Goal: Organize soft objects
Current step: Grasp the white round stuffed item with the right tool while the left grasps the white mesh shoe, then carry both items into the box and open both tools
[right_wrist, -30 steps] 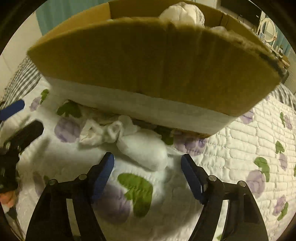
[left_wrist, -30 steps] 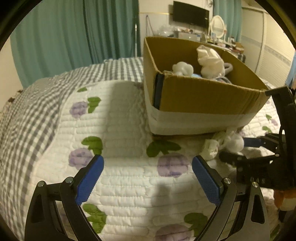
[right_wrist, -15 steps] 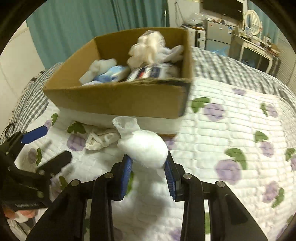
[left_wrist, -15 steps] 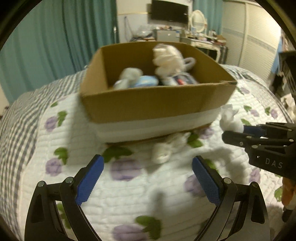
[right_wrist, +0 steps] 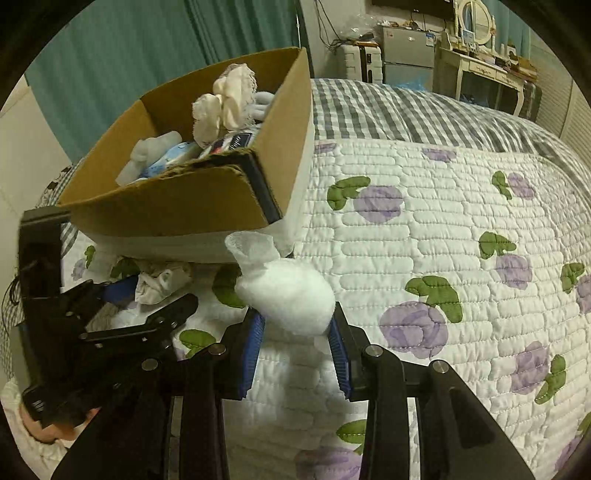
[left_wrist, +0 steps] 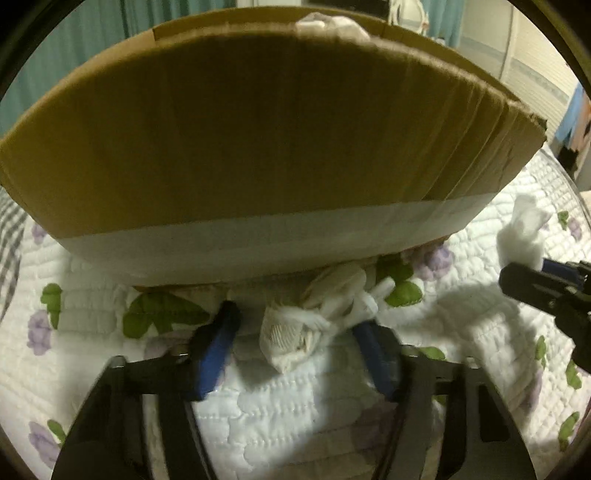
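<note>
A cardboard box (left_wrist: 258, 122) with a white taped base stands on the quilt, holding several soft items (right_wrist: 225, 99). A crumpled white sock (left_wrist: 314, 321) lies on the quilt against the box's near wall. My left gripper (left_wrist: 295, 332) is open with its blue pads on either side of that sock; it also shows in the right wrist view (right_wrist: 147, 295). My right gripper (right_wrist: 295, 328) is shut on a fluffy white sock bundle (right_wrist: 288, 291), held above the quilt right of the box; the bundle also shows in the left wrist view (left_wrist: 522, 236).
A white quilt (right_wrist: 443, 258) with purple flowers covers the bed, with grey checked bedding (right_wrist: 388, 107) behind. Teal curtains (right_wrist: 129, 55) hang at the back. A dresser with a mirror (right_wrist: 476, 22) and appliances stand beyond the bed.
My left gripper has dropped low and moved in to straddle the crumpled sock at the box. My right gripper closed on the white bundle and lifted it up and to the right.
</note>
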`<state>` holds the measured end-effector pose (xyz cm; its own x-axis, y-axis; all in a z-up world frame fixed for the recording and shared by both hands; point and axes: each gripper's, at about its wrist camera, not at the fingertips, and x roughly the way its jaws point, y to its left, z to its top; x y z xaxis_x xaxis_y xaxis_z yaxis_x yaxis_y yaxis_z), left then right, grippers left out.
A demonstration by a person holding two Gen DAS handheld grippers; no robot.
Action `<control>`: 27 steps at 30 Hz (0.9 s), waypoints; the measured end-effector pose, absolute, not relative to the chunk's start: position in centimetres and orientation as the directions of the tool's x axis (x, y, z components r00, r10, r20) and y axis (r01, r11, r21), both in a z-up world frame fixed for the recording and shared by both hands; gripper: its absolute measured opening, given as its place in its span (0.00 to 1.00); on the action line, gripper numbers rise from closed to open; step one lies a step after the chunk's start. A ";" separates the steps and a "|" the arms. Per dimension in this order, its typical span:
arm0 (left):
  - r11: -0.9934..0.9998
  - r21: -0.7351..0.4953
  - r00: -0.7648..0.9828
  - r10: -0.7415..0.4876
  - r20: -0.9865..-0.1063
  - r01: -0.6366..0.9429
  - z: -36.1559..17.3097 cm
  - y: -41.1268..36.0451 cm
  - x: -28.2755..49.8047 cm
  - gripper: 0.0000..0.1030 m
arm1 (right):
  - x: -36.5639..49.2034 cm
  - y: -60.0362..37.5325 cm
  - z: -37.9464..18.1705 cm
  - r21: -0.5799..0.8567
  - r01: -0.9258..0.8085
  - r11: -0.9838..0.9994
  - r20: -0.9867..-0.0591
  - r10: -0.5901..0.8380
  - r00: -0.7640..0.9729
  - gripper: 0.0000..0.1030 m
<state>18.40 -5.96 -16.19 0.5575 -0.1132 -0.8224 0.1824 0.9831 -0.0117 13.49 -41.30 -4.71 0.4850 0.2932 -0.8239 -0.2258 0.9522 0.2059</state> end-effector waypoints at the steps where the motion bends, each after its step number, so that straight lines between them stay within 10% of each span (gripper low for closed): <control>1: 0.983 -0.014 0.558 -0.116 -0.821 0.184 -16.0 -5.9 18.4 0.40 | 13.5 -41.2 -4.8 0.207 -0.226 0.952 -0.824 0.294 0.484 0.33; 27: 0.981 0.004 0.759 -0.149 -0.634 0.195 -0.7 -3.0 8.7 0.31 | 7.3 -40.3 6.7 0.187 -0.306 0.933 -0.733 0.340 0.589 0.33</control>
